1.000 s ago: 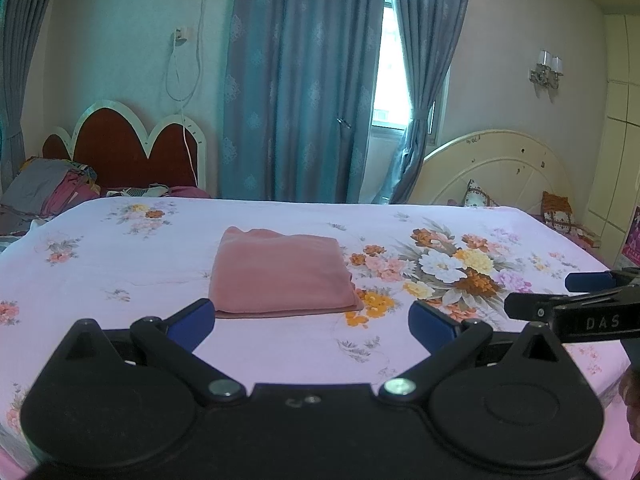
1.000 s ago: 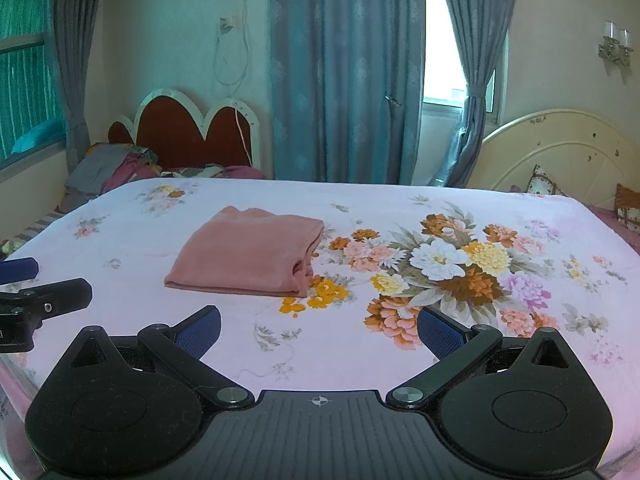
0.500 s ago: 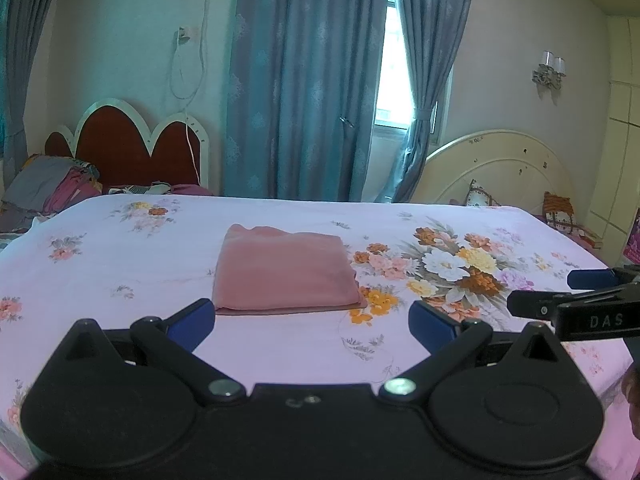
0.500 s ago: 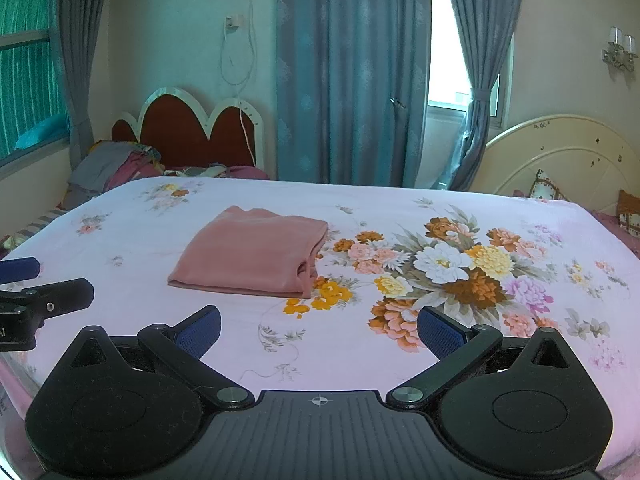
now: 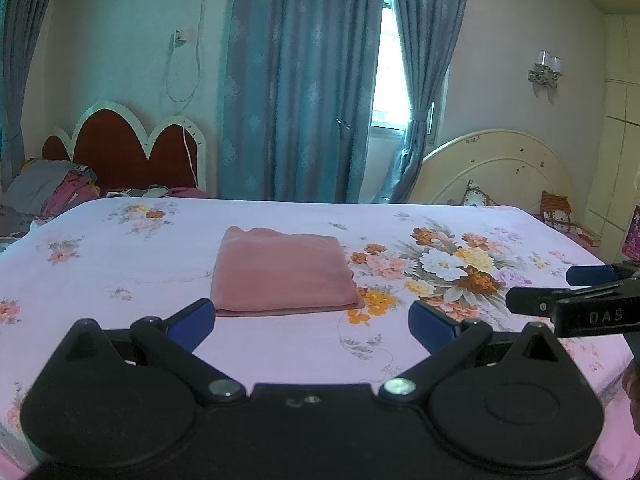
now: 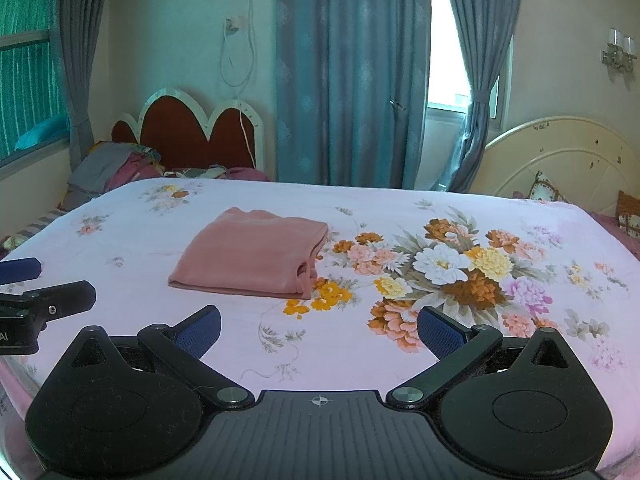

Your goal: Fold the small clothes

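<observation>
Both hand-held grippers, left (image 5: 310,318) and right (image 6: 318,328), hover wide and empty while the folded pink cloth (image 5: 282,272) lies at twelve o'clock on the floral-sheeted bed (image 5: 120,264); square its edges gently if adjusting.

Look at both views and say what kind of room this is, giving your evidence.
A bedroom in a home: a bed under a pink floral bedsheet, a red scalloped wooden headboard against the wall, and long blue-grey window curtains.

Floral bedsheet (image 5: 120,264) spread flat. Blue curtains (image 5: 296,80) far centre. Red headboard (image 5: 128,148) far left, cream headboard (image 5: 500,168) far right.
</observation>
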A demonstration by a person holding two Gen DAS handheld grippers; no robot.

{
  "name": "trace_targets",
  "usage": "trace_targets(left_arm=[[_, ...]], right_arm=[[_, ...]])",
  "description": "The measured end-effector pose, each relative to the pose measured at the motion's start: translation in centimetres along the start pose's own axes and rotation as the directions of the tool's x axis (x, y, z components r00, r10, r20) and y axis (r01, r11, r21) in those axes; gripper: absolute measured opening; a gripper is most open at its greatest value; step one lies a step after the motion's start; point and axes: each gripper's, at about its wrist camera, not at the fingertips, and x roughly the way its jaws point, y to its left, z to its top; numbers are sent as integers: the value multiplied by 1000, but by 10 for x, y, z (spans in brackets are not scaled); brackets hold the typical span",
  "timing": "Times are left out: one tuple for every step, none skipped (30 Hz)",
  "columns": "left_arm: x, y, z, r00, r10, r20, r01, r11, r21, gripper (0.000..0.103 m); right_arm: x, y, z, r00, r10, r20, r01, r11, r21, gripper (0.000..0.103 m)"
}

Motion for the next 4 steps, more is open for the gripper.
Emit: trace_targets(left_arm=[[0,1,0,1000,-5,-2,5,1000,0,102],[1,2,0,1000,-5,-3,5,1000,-1,102],[1,3,1,1000,-2,0,2,1000,-2,102],[2,4,1,1000,-1,-1,1,1000,-4,102]], right_arm=[[0,0,0,1000,-1,0,1,1000,0,103],[0,0,0,1000,-1,1,1,1000,0,103],[0,0,0,1000,0,1,0,1000,0,103],[0,0,0,1000,2,1,-2,1000,0,103]])
